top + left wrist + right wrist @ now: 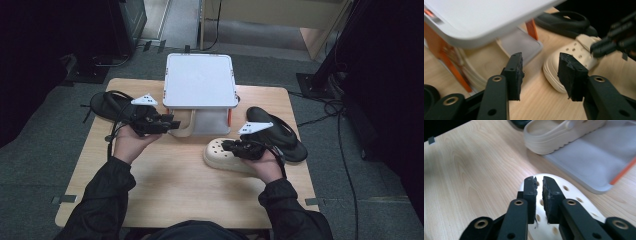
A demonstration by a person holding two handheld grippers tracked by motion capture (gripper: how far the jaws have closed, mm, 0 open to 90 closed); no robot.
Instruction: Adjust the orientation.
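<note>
A cream perforated clog (220,157) (571,55) (579,195) lies on the table at front right of a white two-tier rack (200,80). My right gripper (227,146) (539,180) reaches over the clog's upper, its jaws drawn almost together and pinching it. A second cream clog (184,129) (559,135) rests on the rack's lower shelf (594,162). My left gripper (172,124) (540,58) is open with nothing between its jaws, level with that shelf and pointing at it from the left.
One black sandal (285,135) (566,21) lies on the table right of the rack, behind the loose clog. Another black sandal (105,105) sits at the far left. Orange posts (532,28) carry the rack's top. Carpet floor surrounds the table.
</note>
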